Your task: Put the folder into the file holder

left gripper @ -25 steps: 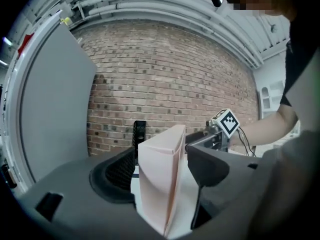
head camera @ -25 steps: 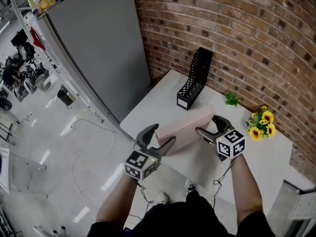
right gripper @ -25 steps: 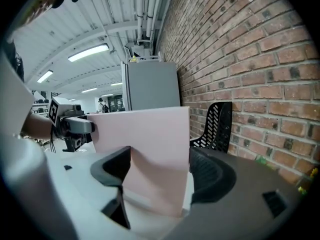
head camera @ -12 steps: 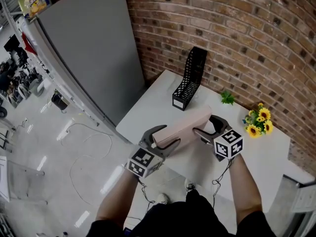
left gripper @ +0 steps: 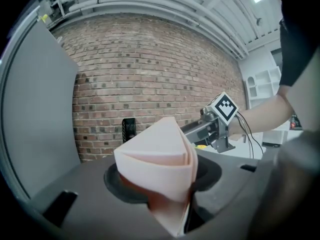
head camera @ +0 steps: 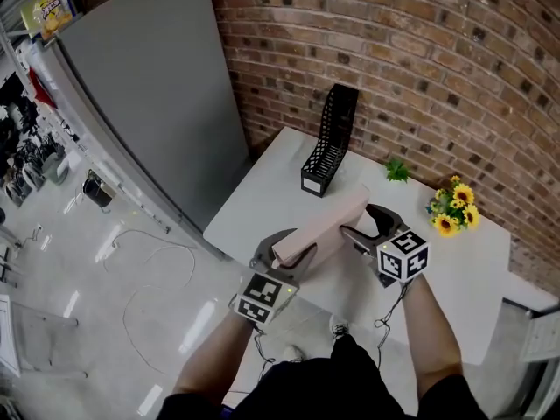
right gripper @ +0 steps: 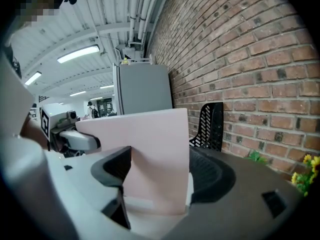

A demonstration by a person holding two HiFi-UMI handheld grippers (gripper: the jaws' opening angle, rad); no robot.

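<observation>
Two grippers hold one pink folder (head camera: 325, 226) | left gripper (head camera: 293, 247): jaws have just been closing, now clamped on the folder's near end | right gripper (head camera: 359, 220): jaws wide, pressed on its far end | folder: raised over the white table (head camera: 254, 201), well apart from the black file holder (head camera: 325, 143)

Left gripper (head camera: 287, 254) fingers (head camera: 262, 247) just closing from wide apart onto the pink folder (head camera: 328, 221).

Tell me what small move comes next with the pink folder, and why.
Probably carry the folder forward toward the black file holder: the right gripper grips one end, the left gripper has just been closing on the other, and the holder stands farther back by the wall.
</observation>
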